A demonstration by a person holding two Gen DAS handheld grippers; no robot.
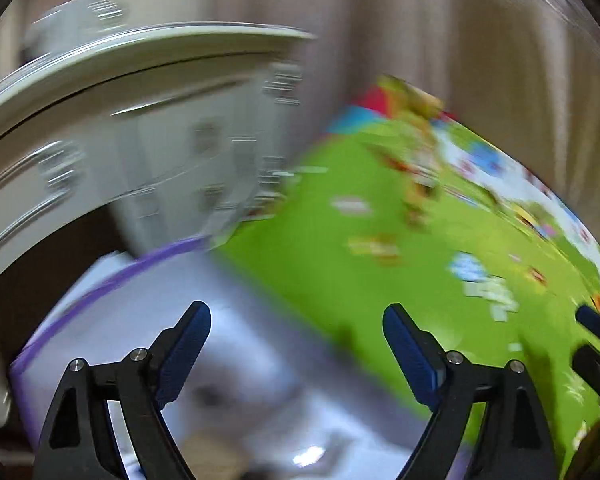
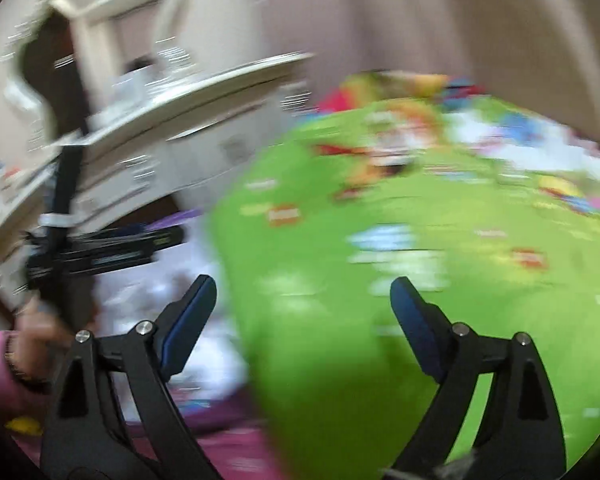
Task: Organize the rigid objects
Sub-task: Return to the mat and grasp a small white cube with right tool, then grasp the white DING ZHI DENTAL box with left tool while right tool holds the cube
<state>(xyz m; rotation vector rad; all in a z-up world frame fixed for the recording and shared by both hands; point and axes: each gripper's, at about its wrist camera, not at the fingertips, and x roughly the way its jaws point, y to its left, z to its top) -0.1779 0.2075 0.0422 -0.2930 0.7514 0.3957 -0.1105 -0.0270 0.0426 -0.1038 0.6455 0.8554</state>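
Both grippers, left gripper [image 1: 296,328] and right gripper [image 2: 303,304], spread wide, nothing between pads. Green box [image 2: 380,280] lies just ahead of both, beside white box [image 1: 140,320]. Prob. light, stiff cardboard w/ slick print; grip across narrow edge.

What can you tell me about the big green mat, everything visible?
The green mat is a large flat sheet, bright lime green with small colourful cartoon-like prints and a white and blue band along its far edge. It looks like smooth foam or plastic, though motion blur hides the detail. It fills the right half of both wrist views, lying beside a purple-edged white surface. Neither open gripper touches it.
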